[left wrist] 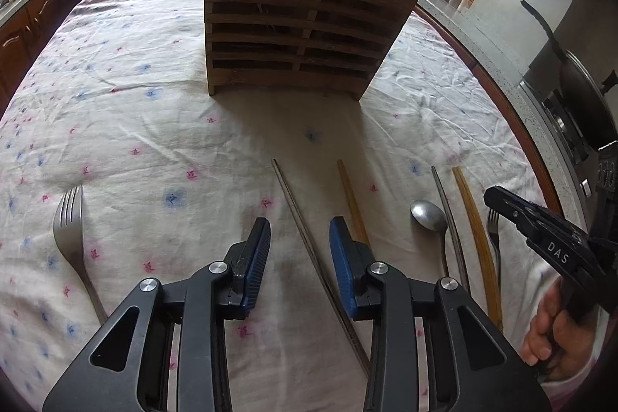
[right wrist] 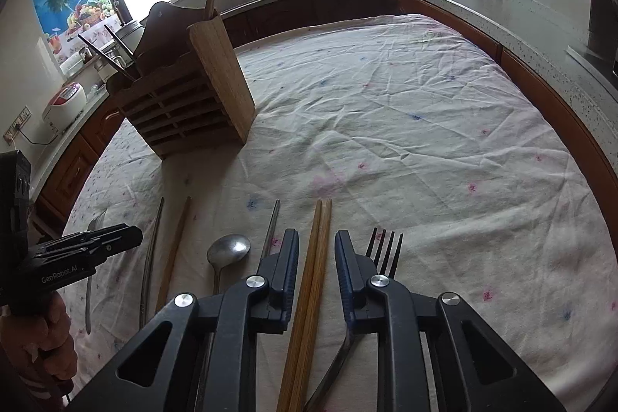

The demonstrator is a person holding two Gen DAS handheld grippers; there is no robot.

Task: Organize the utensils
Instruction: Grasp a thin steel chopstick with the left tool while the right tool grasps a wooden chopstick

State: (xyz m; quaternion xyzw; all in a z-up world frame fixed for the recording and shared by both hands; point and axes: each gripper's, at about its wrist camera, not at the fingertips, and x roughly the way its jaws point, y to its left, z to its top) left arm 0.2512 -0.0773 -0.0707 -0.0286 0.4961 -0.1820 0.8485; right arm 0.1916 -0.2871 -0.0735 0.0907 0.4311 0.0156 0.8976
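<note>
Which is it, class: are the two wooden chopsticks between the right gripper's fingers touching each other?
Touching. The right wrist view shows the wooden chopsticks lying pressed side by side, between the open right gripper.

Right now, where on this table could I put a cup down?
The bare cloth right of the wooden holder is open. The near edge is crowded: spoon, wooden chopsticks, forks, both hand-held grippers.

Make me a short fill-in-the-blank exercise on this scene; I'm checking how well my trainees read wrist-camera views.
1. The right claw is open around a pair of wooden ____.
2. The wooden holder stands on the flowered ____.
3. The spoon lies with its bowl pointing toward the ____.
4. A metal chopstick lies between the fingers of the open ____ claw.

Missing words: chopsticks; tablecloth; holder; left
</note>
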